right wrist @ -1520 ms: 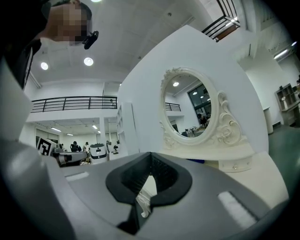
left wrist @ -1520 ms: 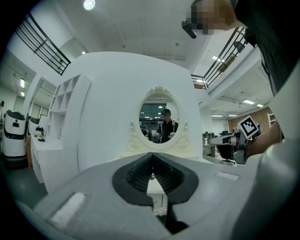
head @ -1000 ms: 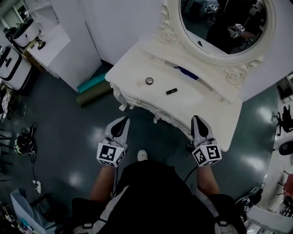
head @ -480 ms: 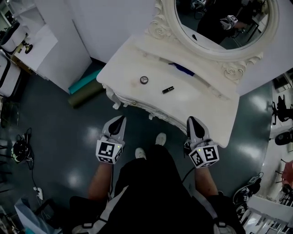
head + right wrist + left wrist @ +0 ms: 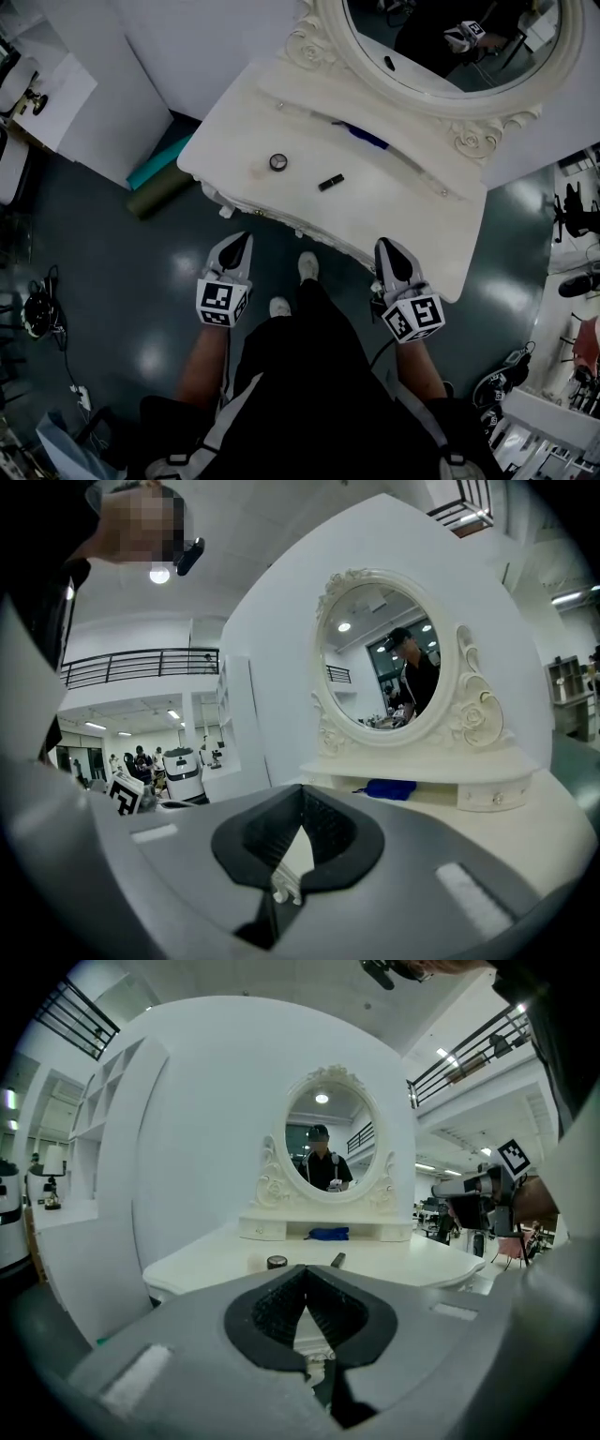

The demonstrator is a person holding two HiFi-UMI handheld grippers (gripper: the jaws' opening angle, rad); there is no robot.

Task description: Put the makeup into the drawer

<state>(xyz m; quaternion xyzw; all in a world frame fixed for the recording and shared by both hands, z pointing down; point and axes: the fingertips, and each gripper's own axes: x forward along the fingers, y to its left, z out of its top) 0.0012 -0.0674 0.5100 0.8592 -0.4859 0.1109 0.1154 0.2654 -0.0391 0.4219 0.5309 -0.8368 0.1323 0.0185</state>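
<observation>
The makeup lies out on the top of the white dressing table [image 5: 412,211]. There is a small round dark pot [image 5: 278,161] toward the left end. A short black tube [image 5: 330,182] lies on its side just to the right of it, apart from it. A blue item [image 5: 364,138] lies further back, on the low shelf under the oval mirror [image 5: 450,42]; I cannot tell what it is. At the right end of that shelf, in the right gripper view, I see a little drawer [image 5: 494,799] with a knob, pushed in.

Neither claw touches any of this. My left gripper [image 5: 241,242] hangs in front of the table's carved front edge, below the pot and well short of it. In the left gripper view its jaws are clenched together with nothing between the pads, and the pot and tube show just beyond the tips. My right gripper [image 5: 385,247] sits at the table's right front edge, also clenched on nothing, with the jaws meeting in a closed point in its own view.

Between the two grippers, the person's pale shoes [image 5: 307,266] stand on the dark glossy floor [image 5: 112,272]. Left of the table, a teal roll [image 5: 155,172] and an olive roll [image 5: 161,195] lie side by side against the white wall unit [image 5: 103,94].
</observation>
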